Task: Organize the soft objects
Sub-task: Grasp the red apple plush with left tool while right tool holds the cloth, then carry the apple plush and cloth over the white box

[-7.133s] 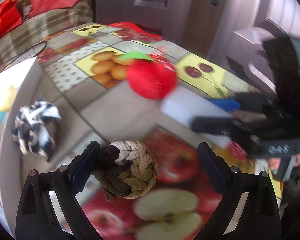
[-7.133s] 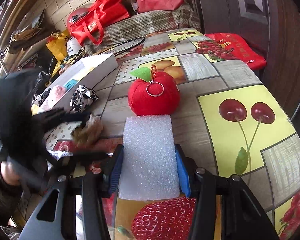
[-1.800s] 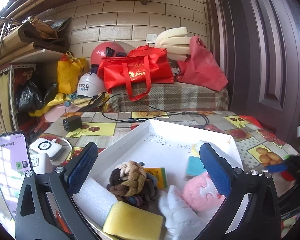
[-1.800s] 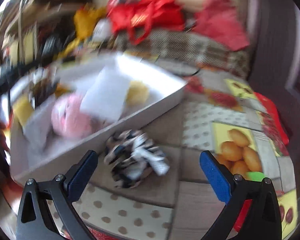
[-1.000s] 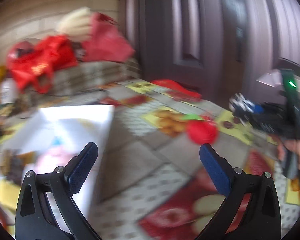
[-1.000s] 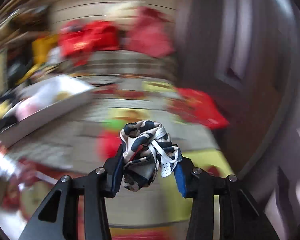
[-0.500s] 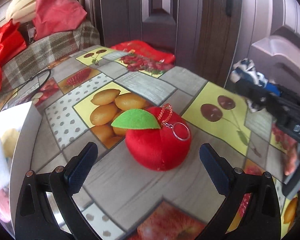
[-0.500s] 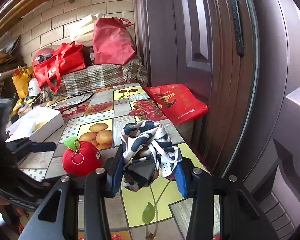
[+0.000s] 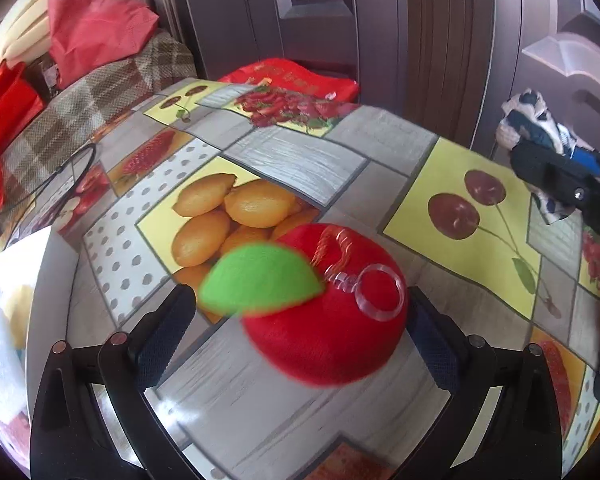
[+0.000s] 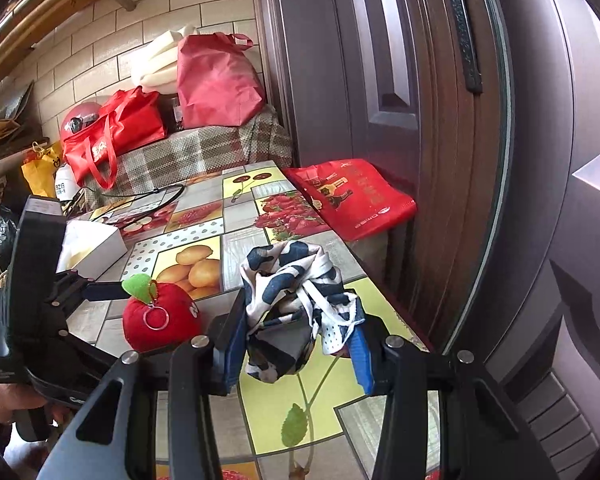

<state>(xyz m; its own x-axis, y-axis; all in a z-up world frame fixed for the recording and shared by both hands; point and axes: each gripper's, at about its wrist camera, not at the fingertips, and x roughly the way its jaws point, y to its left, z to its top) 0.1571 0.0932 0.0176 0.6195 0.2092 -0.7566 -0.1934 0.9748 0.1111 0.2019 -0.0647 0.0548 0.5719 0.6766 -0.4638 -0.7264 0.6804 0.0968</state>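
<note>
While our left tool point(image 9: 296, 332) stands wide open with the red plush apple point(image 9: 332, 320) between its fingers, the right-hand pad looks just at the apple's side and the left-hand one is still apart from it, so we judge the grasp is about to be made. To do it well, we should centre the apple's round body between the pads, keep the green felt leaf point(image 9: 256, 280) and the key ring point(image 9: 380, 294) out of the pinch, and close gently, since the plush will give and could squirm sideways on the slick fruit-print desk point(image 9: 300, 160). Our right tool point(image 10: 296, 350) is closed on the black-and-white patterned cloth bundle point(image 10: 296, 308), held up over the desk's edge near the dark door point(image 10: 380, 80). At the left sits the white box point(image 10: 96, 246), where soft things appear to be gathered. Compared with half a second ago, the apple sits lower and larger in our left view, now between the fingers rather than ahead of them; the right tool's grip on the cloth looks unchanged.
</note>
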